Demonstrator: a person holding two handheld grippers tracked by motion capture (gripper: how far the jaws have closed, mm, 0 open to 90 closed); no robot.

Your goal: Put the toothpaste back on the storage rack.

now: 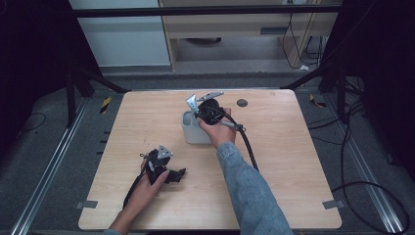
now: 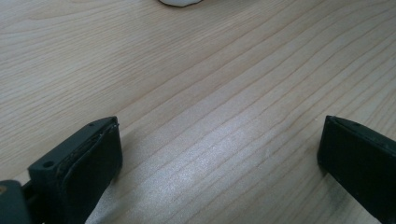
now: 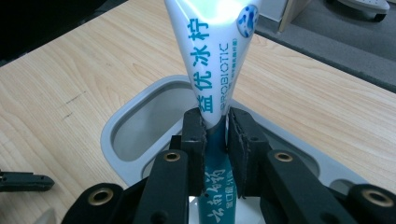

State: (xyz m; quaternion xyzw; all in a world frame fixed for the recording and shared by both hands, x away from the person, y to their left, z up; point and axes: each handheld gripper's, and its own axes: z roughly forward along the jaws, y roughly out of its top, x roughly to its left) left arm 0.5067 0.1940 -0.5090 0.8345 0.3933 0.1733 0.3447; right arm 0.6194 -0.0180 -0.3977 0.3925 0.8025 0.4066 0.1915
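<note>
- Our right gripper (image 3: pixel 215 126) is clamped on the toothpaste tube (image 3: pixel 212 60), held upright over the grey cup (image 3: pixel 140 121) (likely for dropping in).
- Our left gripper (image 2: pixel 219 154) rests released, near-left on the table (image 2: pixel 210 70), out of the way.

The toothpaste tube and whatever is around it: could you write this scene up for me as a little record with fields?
held item: toothpaste tube, white with teal print, flat crimped end up
holder: right gripper, jaws shut on the tube's narrow part
container: grey cup, open top, directly under the tube
tube position: over the cup's opening; lower end hidden
left gripper: jaws open, nothing between them, low over the bare table
other hand: left hand on the table, apart from the cup
</note>
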